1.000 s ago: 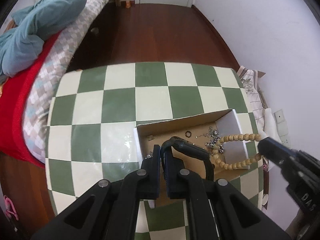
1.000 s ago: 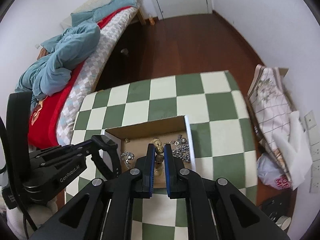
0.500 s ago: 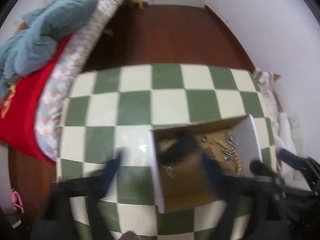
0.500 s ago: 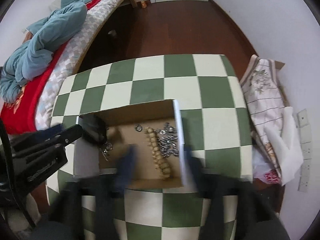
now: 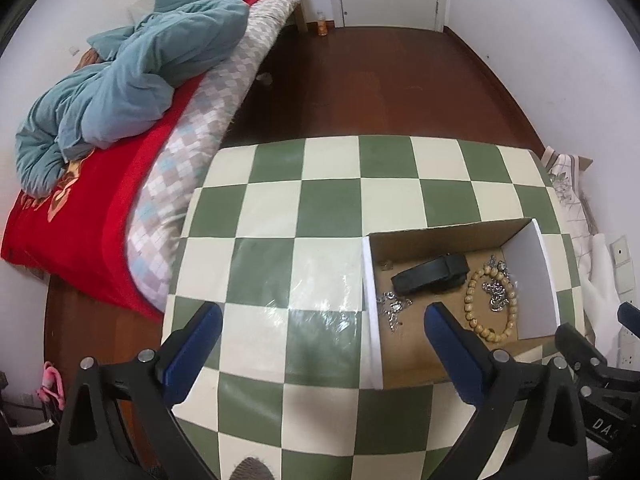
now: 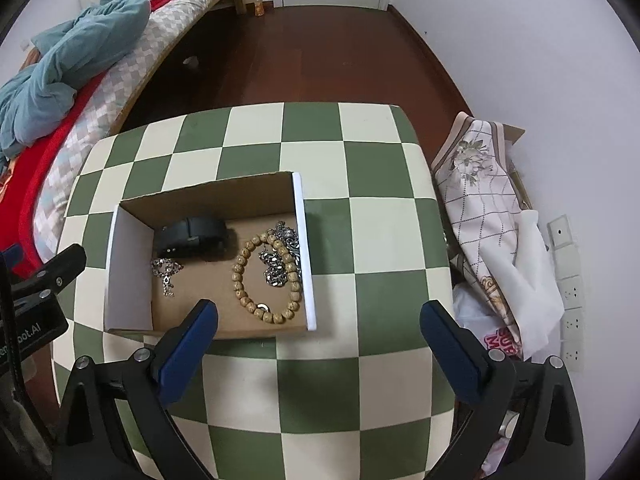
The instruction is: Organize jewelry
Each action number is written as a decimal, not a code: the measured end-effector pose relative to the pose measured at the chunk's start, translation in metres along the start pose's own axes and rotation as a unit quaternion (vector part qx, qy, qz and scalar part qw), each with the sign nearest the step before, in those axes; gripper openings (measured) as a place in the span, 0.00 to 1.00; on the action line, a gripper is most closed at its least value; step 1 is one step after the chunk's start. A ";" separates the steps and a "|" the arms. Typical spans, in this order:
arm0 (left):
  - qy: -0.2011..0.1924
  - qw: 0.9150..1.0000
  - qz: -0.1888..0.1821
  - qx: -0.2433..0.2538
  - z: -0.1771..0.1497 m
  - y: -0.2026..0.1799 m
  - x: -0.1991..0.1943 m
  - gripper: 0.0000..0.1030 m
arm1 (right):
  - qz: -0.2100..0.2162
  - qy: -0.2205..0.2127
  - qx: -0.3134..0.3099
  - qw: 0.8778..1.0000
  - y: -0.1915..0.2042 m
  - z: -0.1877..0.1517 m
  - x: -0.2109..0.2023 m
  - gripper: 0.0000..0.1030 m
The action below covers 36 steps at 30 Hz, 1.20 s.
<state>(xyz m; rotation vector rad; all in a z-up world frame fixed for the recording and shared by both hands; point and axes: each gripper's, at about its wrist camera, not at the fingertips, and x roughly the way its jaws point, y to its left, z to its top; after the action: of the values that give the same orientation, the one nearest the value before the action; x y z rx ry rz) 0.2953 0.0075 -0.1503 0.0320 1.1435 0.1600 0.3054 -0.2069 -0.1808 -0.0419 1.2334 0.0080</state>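
An open cardboard box sits on the green-and-cream checkered table. Inside lie a black wristband, a wooden bead bracelet, a silver chain and a small silver piece. My left gripper is open and empty, held above the table left of the box. My right gripper is open and empty, above the box's near right corner.
A bed with a blue quilt stands left of the table. A folded patterned cloth and bags lie on the right by the wall. Dark wood floor lies beyond the table's far edge.
Both grippers opened and pulled back. The left let go of the black wristband and the right let go of the bead bracelet; both now lie in the box.
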 end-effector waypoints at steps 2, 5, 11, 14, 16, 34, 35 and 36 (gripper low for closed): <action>-0.008 1.000 0.003 -0.005 -0.005 0.004 -0.011 1.00 | 0.000 -0.009 0.003 1.000 -0.002 -0.005 -0.010 0.99; -0.023 1.000 0.002 -0.014 -0.014 0.010 -0.031 1.00 | 0.002 -0.019 0.008 1.000 -0.004 -0.012 -0.025 0.99; -0.059 0.998 -0.008 -0.038 -0.040 0.022 -0.078 1.00 | -0.001 -0.056 0.006 0.998 -0.006 -0.032 -0.069 0.99; -0.074 0.997 -0.009 -0.036 -0.053 0.025 -0.100 1.00 | -0.008 -0.081 0.003 0.997 -0.006 -0.045 -0.096 0.99; -0.084 0.996 -0.007 -0.031 -0.060 0.025 -0.115 1.00 | -0.013 -0.097 0.001 0.995 -0.006 -0.054 -0.113 0.99; -0.163 0.985 -0.044 -0.032 -0.121 0.029 -0.231 1.00 | -0.013 -0.191 0.008 0.982 -0.019 -0.145 -0.251 1.00; -0.169 0.984 -0.044 -0.031 -0.123 0.030 -0.239 1.00 | -0.010 -0.197 0.009 0.980 -0.020 -0.150 -0.260 1.00; -0.172 0.983 -0.046 -0.031 -0.126 0.032 -0.245 1.00 | -0.007 -0.201 0.011 0.980 -0.021 -0.153 -0.266 1.00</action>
<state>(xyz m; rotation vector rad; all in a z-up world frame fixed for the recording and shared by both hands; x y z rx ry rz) 0.0785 -0.0035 0.0224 -0.0471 0.7922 0.1019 0.0733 -0.2289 0.0205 -0.0290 0.8284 -0.0091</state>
